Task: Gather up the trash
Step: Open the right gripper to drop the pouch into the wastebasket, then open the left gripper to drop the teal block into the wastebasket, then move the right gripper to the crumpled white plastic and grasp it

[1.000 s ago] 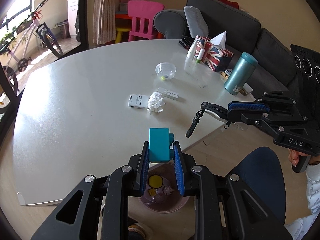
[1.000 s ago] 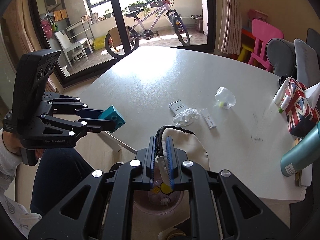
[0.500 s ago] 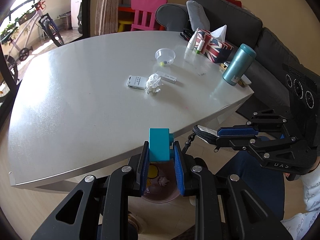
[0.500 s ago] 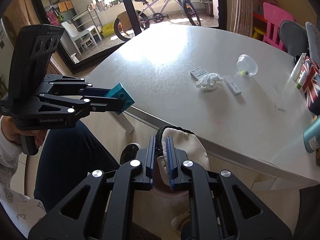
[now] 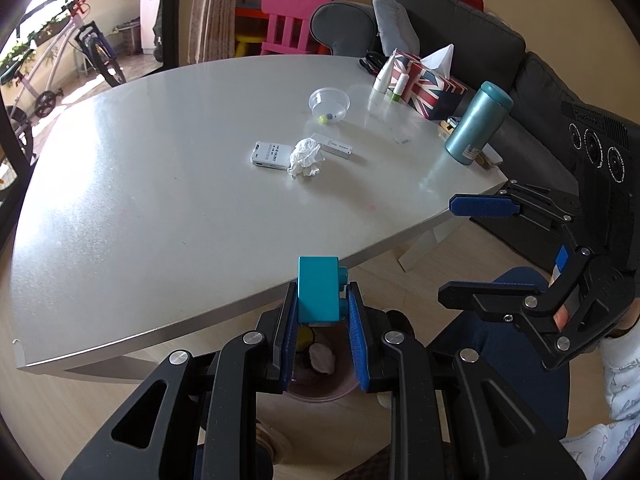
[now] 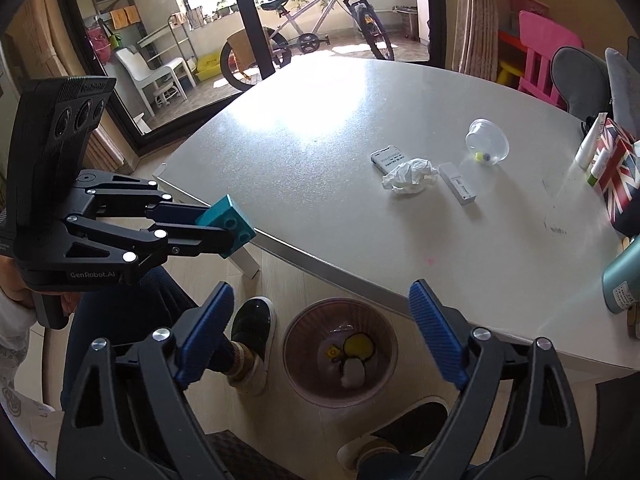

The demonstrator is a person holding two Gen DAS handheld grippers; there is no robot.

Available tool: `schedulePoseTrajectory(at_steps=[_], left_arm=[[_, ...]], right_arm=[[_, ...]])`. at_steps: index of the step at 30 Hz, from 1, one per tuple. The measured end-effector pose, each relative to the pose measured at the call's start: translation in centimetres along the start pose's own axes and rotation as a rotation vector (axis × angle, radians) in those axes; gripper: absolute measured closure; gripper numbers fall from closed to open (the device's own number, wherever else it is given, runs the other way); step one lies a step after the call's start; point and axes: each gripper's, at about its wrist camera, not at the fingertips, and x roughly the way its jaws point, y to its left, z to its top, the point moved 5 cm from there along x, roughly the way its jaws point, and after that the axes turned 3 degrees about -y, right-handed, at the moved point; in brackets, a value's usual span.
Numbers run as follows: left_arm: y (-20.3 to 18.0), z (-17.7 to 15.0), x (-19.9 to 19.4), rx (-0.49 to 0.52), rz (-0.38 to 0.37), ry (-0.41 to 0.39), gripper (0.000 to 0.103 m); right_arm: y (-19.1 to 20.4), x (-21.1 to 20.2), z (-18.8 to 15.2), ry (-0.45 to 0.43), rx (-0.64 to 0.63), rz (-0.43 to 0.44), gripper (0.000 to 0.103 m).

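My left gripper [image 5: 322, 316] is shut on a teal toy brick [image 5: 319, 294], held off the table's near edge above the pink trash bin [image 5: 320, 390]. It shows at the left in the right wrist view [image 6: 228, 226]. My right gripper [image 6: 320, 332] is open and empty above the bin [image 6: 298, 376], which holds a white pouch [image 6: 353, 374] and yellow scraps. A crumpled white tissue [image 5: 306, 157] lies mid-table beside a small white box [image 5: 271, 155] and a white test cassette [image 5: 334, 146].
The grey table [image 5: 160, 184] also bears a clear plastic bowl [image 5: 329, 104], a teal bottle [image 5: 478, 122], a Union Jack tissue box [image 5: 428, 88] and small tubes. My feet [image 6: 250, 344] stand by the bin. A sofa, pink chair and bicycle stand beyond.
My right gripper has opened and the white pouch it held now lies in the bin. The left gripper still holds the teal brick over the bin.
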Motion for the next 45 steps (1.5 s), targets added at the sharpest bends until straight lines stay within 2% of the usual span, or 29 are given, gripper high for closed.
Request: schedulePoseTrajectory(at_steps=[9, 21, 30, 32, 33, 34, 35, 36, 45], left_arm=[[-0.3, -0.2, 0.5, 0.006, -0.01, 0.017, 0.08], [-1.5, -1.1, 1.9, 0.035, -0.027, 0.069, 0.08], [-2.5, -1.5, 2.8, 0.05, -0.042, 0.096, 0.079], [-2.7, -1.2, 2.8, 0.052, -0.043, 0.088, 0.073], [-2.8, -1.1, 2.8, 0.053, -0.044, 0.085, 0.057], [-2.8, -1.0, 2.7, 0.052, -0.044, 0.076, 0.028], [-2.9, -0.8, 2.6, 0.053, -0.04, 0.059, 0.014], [-2.9, -0.6, 2.4, 0.057, -0.037, 0.036, 0.011], [-2.5, -0.1, 2.5, 0.046, -0.019, 0.036, 0.008]], right_arm=[[-1.5, -0.9, 0.3, -0.024, 0.049, -0.036, 0.007], [-3.4, -2.5, 0.3, -0.053, 0.101, -0.086, 0.007], [-4.1, -2.7, 0.3, -0.054, 0.115, -0.086, 0.007], [-4.1, -2.7, 0.3, -0.054, 0.114, -0.085, 0.007], [-4.1, -2.7, 0.2, -0.055, 0.115, -0.085, 0.007], [-4.1, -2.7, 0.2, -0.055, 0.116, -0.086, 0.007], [-4.2, -2.8, 0.2, -0.056, 0.117, -0.087, 0.007], [-4.3, -2.8, 0.2, -0.057, 0.119, -0.089, 0.007], [-4.6, -2.8, -0.1, -0.055, 0.125, -0.093, 0.006]])
